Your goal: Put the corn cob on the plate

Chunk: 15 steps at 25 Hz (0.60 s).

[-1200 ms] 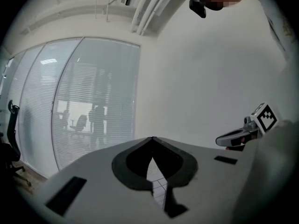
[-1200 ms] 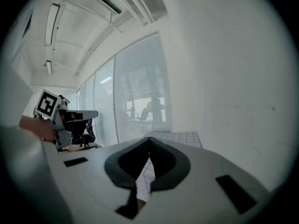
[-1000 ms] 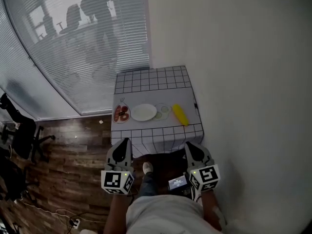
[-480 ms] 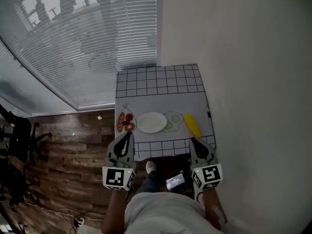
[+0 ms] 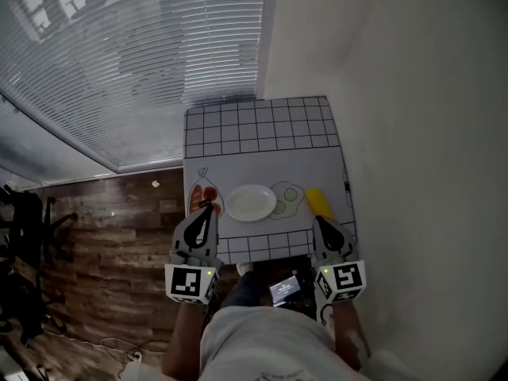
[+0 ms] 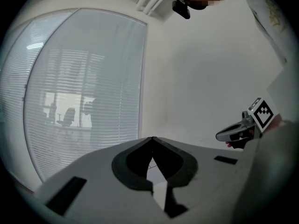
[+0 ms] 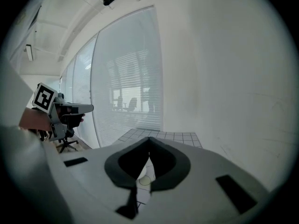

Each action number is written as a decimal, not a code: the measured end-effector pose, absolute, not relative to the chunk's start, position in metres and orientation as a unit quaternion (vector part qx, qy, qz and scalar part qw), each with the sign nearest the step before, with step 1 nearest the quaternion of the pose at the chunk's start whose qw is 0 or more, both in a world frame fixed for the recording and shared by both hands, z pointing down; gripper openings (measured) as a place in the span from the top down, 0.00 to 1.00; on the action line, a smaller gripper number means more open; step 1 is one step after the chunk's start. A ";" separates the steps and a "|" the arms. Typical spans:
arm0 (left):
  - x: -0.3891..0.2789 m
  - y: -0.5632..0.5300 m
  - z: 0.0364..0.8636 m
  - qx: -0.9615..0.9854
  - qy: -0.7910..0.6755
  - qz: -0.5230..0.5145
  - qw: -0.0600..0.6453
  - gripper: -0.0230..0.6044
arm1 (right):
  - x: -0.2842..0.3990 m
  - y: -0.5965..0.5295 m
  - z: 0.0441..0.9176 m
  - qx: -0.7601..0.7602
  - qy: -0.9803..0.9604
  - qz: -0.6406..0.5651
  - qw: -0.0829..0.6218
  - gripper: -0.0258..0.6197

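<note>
In the head view a yellow corn cob (image 5: 319, 202) lies near the right front of a small table (image 5: 262, 133) with a grid-patterned cloth. A white plate (image 5: 251, 202) sits left of it, with cucumber slices (image 5: 289, 196) between them. My left gripper (image 5: 206, 213) hovers at the table's front edge, just left of the plate, jaws shut and empty. My right gripper (image 5: 324, 224) hangs at the front edge just below the corn, also shut and empty. In the left gripper view the left gripper (image 6: 152, 139) shows closed jaws; in the right gripper view the right gripper (image 7: 149, 140) looks the same.
A bag of red food (image 5: 202, 199) lies left of the plate. A white wall (image 5: 413, 133) runs along the table's right side. A glass wall with blinds (image 5: 135, 62) stands behind and to the left. Wooden floor (image 5: 103, 236) lies left of the table.
Both grippers have come forward to the table's front edge, and the table now sits closer in the head view. Jaws stayed shut.
</note>
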<state>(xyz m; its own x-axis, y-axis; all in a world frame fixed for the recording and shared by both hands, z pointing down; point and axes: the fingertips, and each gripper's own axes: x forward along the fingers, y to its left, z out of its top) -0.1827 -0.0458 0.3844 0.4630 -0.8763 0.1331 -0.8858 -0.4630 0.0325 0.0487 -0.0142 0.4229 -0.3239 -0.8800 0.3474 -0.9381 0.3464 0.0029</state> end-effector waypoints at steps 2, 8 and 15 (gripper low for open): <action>-0.175 -0.053 0.388 0.863 -0.500 0.065 0.047 0.95 | 0.052 -0.016 0.428 0.569 -0.802 0.101 0.153 0.95; -0.136 -0.064 0.407 0.898 -0.428 0.095 0.049 0.95 | 0.082 0.004 0.462 0.601 -0.764 0.131 0.192 0.95; -0.052 -0.061 0.424 0.944 -0.303 0.131 0.014 0.95 | 0.117 0.034 0.472 0.647 -0.721 0.139 0.206 0.95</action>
